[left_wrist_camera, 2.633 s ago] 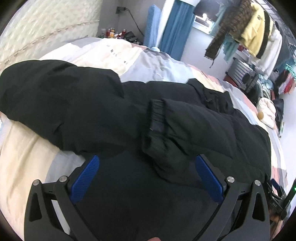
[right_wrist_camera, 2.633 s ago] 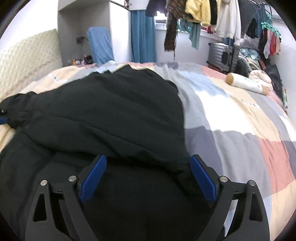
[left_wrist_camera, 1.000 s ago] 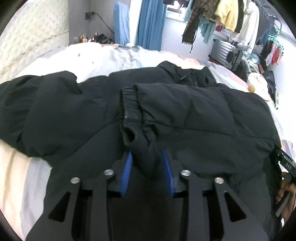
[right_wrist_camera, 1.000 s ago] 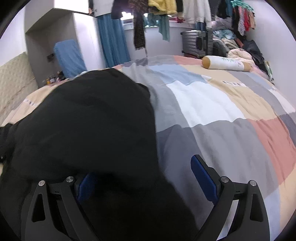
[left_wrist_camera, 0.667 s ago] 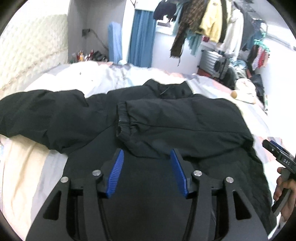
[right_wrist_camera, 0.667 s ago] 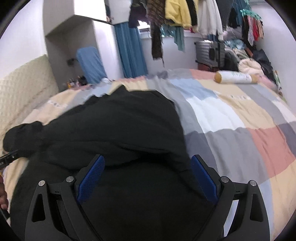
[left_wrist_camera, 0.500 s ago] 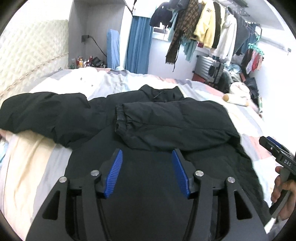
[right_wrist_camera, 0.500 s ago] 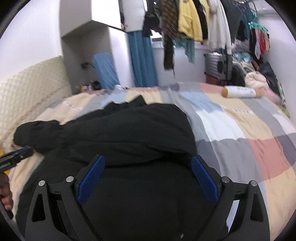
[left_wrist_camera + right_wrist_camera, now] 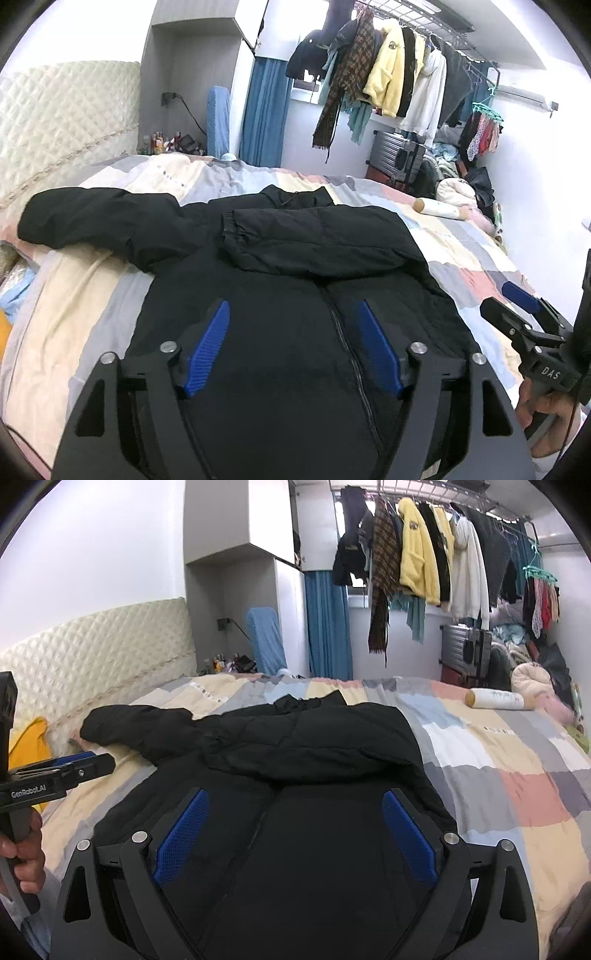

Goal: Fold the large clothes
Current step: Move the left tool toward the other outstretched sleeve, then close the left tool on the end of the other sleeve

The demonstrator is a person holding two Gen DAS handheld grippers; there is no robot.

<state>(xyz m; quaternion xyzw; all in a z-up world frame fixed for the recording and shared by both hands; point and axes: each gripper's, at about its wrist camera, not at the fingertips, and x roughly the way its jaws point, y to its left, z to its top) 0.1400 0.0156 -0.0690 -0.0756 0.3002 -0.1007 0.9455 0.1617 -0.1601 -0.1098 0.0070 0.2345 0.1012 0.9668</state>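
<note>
Black jacket (image 9: 280, 332) flat on bed (image 9: 74, 314), right sleeve (image 9: 314, 243) folded across chest, left sleeve (image 9: 99, 225) lying out. Left gripper (image 9: 293, 343) and right gripper (image 9: 295, 830) both wide open, empty. Next: pinch left cuff, carry across evenly, avoid bunching

"DAS" on right gripper (image 9: 524, 314), "GenRobot.AI" on left gripper (image 9: 74, 766)

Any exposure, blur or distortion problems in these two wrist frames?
Left wrist view: sharp, fisheye bends the clothes rail, black jacket nearly detail-less. Right wrist view: sharp too, headboard curved by the lens, dark vignette corners.
</note>
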